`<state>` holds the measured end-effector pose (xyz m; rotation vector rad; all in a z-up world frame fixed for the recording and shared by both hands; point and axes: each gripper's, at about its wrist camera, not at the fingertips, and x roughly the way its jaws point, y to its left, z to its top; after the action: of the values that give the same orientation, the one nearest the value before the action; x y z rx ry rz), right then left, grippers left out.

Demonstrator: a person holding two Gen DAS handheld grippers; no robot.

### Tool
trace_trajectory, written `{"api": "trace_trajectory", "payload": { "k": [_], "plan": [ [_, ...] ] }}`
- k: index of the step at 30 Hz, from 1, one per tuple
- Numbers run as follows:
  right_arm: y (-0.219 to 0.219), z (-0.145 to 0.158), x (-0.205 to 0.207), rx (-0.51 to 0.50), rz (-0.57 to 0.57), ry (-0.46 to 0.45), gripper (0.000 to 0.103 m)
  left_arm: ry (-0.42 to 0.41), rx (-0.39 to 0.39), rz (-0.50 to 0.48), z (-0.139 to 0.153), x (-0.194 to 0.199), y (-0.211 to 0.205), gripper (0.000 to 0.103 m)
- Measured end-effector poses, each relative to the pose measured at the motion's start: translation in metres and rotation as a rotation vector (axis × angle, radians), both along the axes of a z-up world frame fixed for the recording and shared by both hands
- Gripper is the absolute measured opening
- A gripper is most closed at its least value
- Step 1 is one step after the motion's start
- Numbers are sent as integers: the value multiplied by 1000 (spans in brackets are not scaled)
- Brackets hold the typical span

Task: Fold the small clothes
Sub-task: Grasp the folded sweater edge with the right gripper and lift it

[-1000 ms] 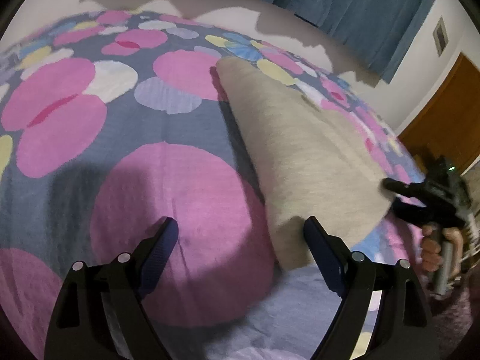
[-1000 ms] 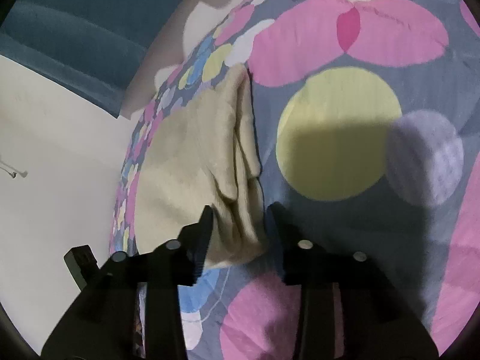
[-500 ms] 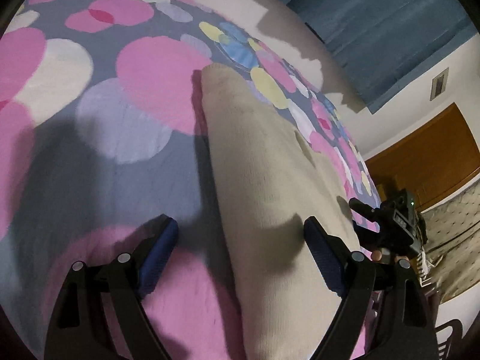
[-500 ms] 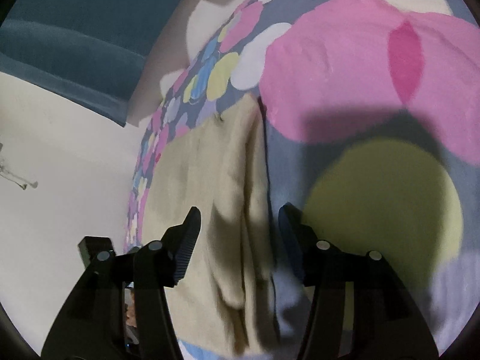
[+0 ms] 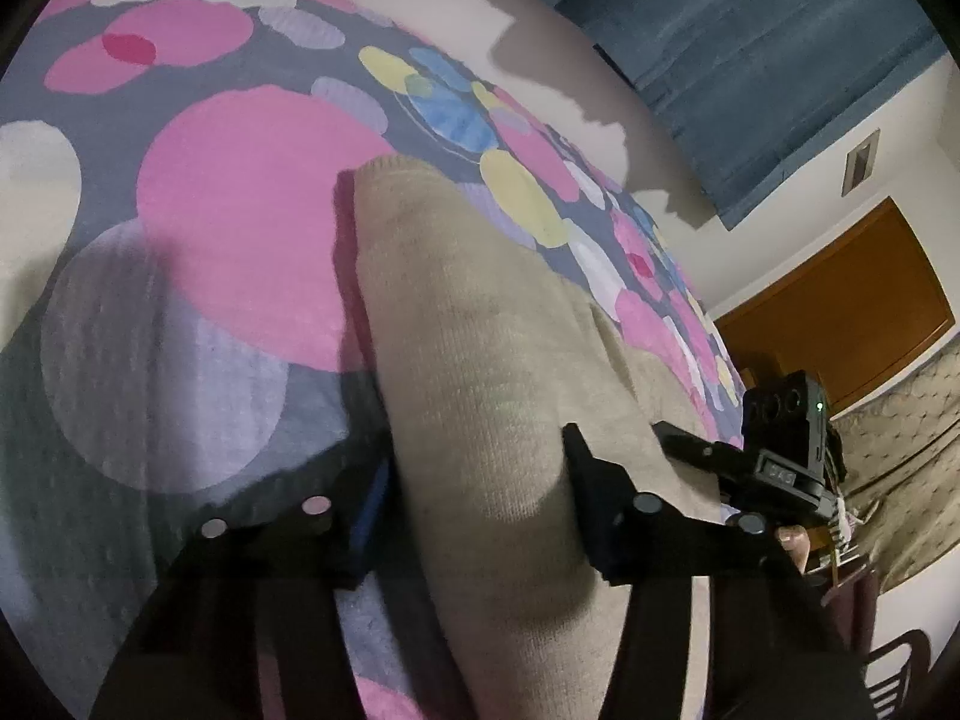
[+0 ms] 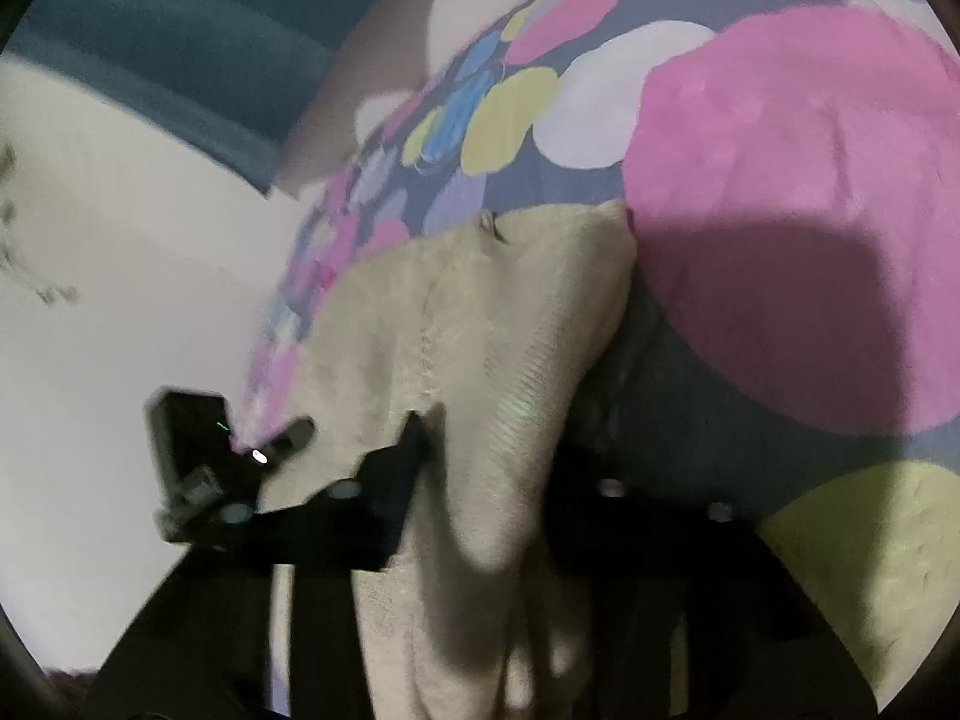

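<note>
A beige knit garment [image 5: 480, 324] lies folded lengthwise on the flowered bedspread [image 5: 240, 192]. My left gripper [image 5: 474, 492] straddles its near edge, the fingers close against the cloth on both sides, the cloth bulging up between them. In the right wrist view the same garment [image 6: 480, 324] runs between the fingers of my right gripper [image 6: 492, 468], which closes around its folded edge. Each gripper shows in the other's view, at the opposite side of the garment: the right one [image 5: 774, 468] and the left one [image 6: 240, 456].
The bedspread [image 6: 810, 210] has big pink, yellow and lilac spots and spreads widely around the garment. A blue curtain [image 5: 750, 60], a white wall and a brown wooden door [image 5: 840, 312] stand beyond the bed. A chair back [image 5: 900, 672] is at the lower right.
Both grippers moved forward over the garment and their fingers narrowed around it. The cloth now bunches up between each pair of fingers.
</note>
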<state>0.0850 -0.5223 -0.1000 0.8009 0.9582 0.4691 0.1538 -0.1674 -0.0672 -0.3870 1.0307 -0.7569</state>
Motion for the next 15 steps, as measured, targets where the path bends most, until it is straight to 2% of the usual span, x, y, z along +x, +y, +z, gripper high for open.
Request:
{"api": "trace_trajectory", "payload": {
  "k": [4, 7, 15],
  "plan": [
    [8, 8, -2, -24, -24, -21, 17, 8, -31, 4, 4, 0, 4, 37],
    [14, 21, -8, -41, -42, -56, 16, -21, -15, 8, 15, -3, 4, 34],
    [43, 53, -13, -7, -28, -122, 16, -86, -6, 15, 50, -11, 26, 31]
  ]
}}
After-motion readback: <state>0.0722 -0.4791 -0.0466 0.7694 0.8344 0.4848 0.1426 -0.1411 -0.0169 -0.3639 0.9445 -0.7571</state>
